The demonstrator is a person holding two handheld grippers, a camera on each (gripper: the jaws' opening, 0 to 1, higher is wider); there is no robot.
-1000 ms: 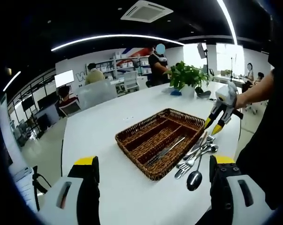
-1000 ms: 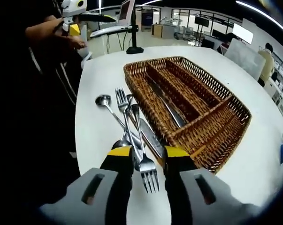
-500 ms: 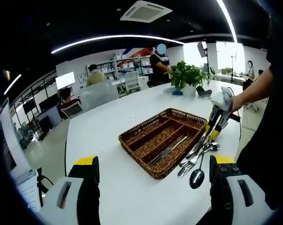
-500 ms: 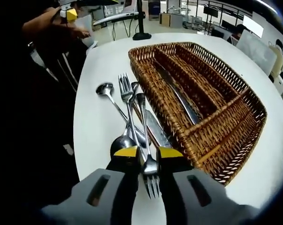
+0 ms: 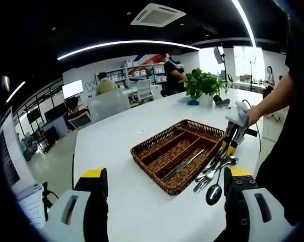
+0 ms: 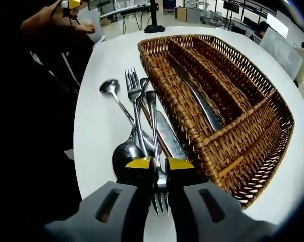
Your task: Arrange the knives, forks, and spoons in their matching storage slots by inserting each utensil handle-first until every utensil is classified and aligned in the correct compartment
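Over in the left gripper view, the left claw (image 5: 164, 189) hangs above the near edge of the white counter (image 5: 116, 146) with its jaws wide apart and nothing between them. Ahead of it the wicker tray (image 5: 159, 174) sits with its long axis running away toward the counter's far edge, one knife (image 5: 182, 164) lying lengthwise in a middle slot. Loose cutlery (image 5: 212, 169) lies in a heap just beside the tray's right wall, near the counter's right edge, and the right claw (image 5: 230, 146) reaches down into that heap. Bare counter spreads wide to the left of the tray and beyond it toward a potted plant (image 5: 203, 85).

In the right gripper view, the counter's left edge leaves only a thin strip of bare top beside the pile. A spoon (image 6: 122, 151) lies there bowl toward the camera; a second spoon (image 6: 111, 91) points its bowl away. The right claw (image 6: 159, 164) is pressed together on a fork (image 6: 159, 194) at its neck, tines toward the camera and handle running away along the tray. Another fork (image 6: 133, 91) lies the opposite way, tines far. A loose knife (image 6: 166, 133) lies just beside the tray wall (image 6: 177, 108), parallel to it. Right of the tray, open counter shows.
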